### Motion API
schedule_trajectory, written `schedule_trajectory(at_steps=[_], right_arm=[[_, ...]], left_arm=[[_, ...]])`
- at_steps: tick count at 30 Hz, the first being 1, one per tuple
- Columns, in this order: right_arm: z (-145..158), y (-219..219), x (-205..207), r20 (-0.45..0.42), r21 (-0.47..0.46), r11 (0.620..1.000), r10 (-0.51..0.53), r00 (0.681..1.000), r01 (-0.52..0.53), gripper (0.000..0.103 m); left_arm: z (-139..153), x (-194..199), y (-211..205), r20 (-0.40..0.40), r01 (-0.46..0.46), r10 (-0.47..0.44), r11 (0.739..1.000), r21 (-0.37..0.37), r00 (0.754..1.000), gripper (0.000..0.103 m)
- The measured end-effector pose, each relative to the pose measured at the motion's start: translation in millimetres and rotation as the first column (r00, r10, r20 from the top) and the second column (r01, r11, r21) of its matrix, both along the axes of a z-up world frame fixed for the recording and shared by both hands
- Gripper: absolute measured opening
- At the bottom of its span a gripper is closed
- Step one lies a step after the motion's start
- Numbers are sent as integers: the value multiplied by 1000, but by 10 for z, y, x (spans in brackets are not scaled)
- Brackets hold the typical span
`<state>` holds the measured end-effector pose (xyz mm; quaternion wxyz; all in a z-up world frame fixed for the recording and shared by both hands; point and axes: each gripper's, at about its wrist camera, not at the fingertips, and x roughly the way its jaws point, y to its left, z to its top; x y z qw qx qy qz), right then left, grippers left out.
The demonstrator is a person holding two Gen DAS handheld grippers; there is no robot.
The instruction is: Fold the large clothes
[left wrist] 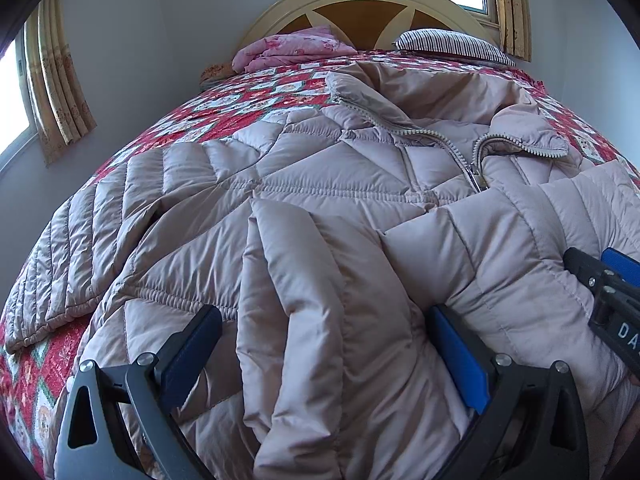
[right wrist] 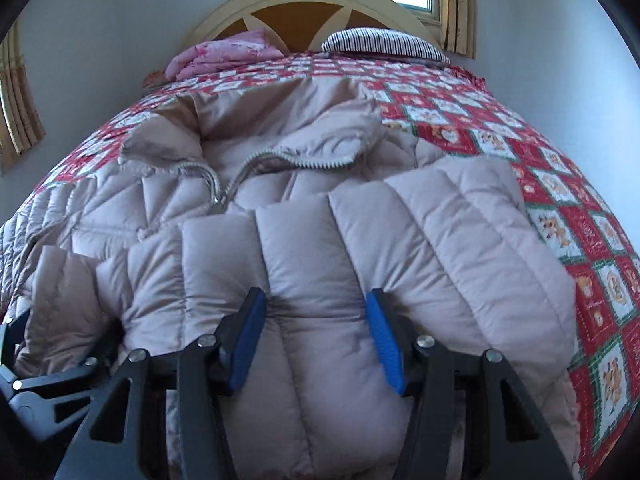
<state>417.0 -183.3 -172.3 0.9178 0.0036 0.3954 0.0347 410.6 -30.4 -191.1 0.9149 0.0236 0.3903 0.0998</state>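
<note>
A large pale pink quilted puffer jacket [left wrist: 320, 184] lies front-up on the bed, zipper partly open at the collar; it also shows in the right wrist view [right wrist: 280, 216]. Its right sleeve is folded across the body. My left gripper [left wrist: 324, 332] is wide apart with a fold of the jacket's lower part between its blue pads [left wrist: 460, 356]. My right gripper [right wrist: 316, 316] holds the puffy folded sleeve [right wrist: 320, 264] between its pads, squeezing it. The right gripper also shows at the right edge of the left wrist view [left wrist: 608, 300].
The bed has a red and white patchwork quilt [right wrist: 540, 184]. A folded pink blanket [left wrist: 292, 48] and a striped pillow [left wrist: 452, 44] lie by the wooden headboard [left wrist: 360, 12]. Curtained windows flank the bed; a wall stands on the left.
</note>
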Motion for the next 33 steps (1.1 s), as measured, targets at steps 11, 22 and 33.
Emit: schedule_trajectory(at_steps=[11, 22, 33], right_arm=[[-70, 74, 32, -16, -43, 999, -5, 1000, 5, 58], [-97, 133, 48, -19, -86, 996, -9, 1000, 7, 58], [-101, 154, 44, -16, -102, 995, -13, 1000, 11, 59]], left_arm=[[1, 2, -1, -5, -2, 2, 1000, 5, 1000, 102], [1, 29, 5, -23, 5, -5, 1000, 3, 1000, 102], [613, -423, 472, -11, 57, -59, 994, -89, 998, 102]])
